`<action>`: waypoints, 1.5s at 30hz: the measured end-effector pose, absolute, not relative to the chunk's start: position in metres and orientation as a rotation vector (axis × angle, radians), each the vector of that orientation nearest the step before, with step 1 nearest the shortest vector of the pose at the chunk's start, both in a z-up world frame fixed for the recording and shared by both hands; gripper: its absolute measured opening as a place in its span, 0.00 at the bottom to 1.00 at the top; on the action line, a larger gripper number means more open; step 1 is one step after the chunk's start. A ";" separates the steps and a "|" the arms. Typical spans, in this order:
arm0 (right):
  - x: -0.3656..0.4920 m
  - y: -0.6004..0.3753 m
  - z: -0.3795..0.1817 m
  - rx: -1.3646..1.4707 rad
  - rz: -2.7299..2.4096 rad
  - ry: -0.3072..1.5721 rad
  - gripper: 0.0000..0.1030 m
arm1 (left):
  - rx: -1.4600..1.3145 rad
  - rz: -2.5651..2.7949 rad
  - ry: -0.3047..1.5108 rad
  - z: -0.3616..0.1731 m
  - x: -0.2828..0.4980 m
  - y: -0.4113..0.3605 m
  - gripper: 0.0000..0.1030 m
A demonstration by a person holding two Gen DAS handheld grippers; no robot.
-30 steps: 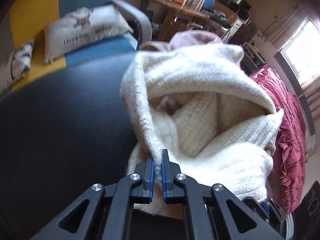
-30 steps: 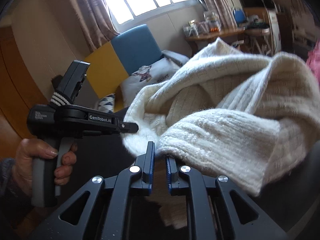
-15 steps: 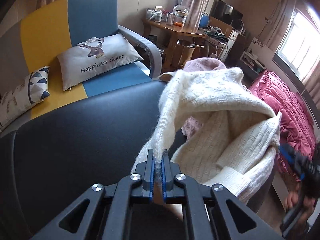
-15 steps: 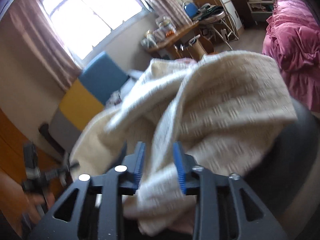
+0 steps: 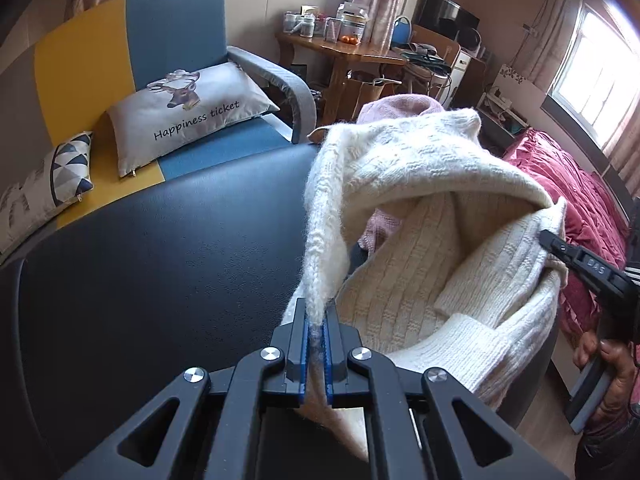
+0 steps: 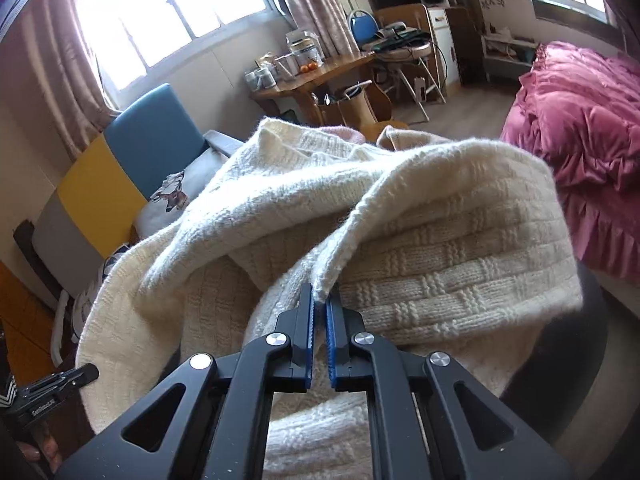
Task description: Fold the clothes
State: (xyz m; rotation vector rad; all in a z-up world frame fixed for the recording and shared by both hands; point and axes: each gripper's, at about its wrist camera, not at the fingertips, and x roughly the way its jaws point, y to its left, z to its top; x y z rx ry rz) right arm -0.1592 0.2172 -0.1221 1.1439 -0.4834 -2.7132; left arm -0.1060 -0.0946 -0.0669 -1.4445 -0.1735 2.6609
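Left gripper [image 5: 315, 320] had its jaws pressed together on a fuzzy edge of the cream knitted sweater [image 5: 432, 208]; the fabric ran up from between the blue pads [image 5: 305, 344] in a taut ridge, then draped over to the right. Right gripper [image 6: 320, 308] pinched another edge of the same sweater [image 6: 440, 248]; a corner of the knit sat at the tips of its pads, jaws nearly closed with a thin gap lower down. In the left wrist view the right gripper's nose [image 5: 568, 250] met the sweater's far right edge, with the person's hand [image 5: 612, 376] on the grip below; in the right wrist view the left gripper's body [image 6: 52, 390] showed at lower left, beside the hanging hem.

Sweater held up between both grippers, bunched and sagging in the middle, a ribbed cuff [image 5: 476, 344] hanging low; it sat above the right part of a dark table [image 5: 140, 272], lower folds apparently resting there, contact unclear. A pink garment [image 5: 400, 106] lay behind and partly under it.

Beyond the table: a blue and yellow sofa [image 5: 172, 32] with a deer-print pillow [image 5: 188, 110] lettered "Happiness ticket"; a wooden side table [image 5: 344, 50] crowded with jars; a bed with a crimson quilt [image 6: 580, 120] to the right; windows bright, curtains drawn aside.
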 end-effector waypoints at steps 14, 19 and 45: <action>-0.081 0.260 -0.086 1.105 -2.792 -0.238 0.04 | -1.406 2.765 -0.175 -0.053 -0.099 -0.120 0.04; -0.059 0.281 -0.098 1.187 -2.825 -0.176 0.04 | -1.421 2.804 -0.215 -0.052 -0.088 -0.148 0.04; -0.087 0.264 -0.073 1.165 -2.712 -0.162 0.29 | -1.357 2.714 -0.148 -0.092 -0.003 -0.116 0.04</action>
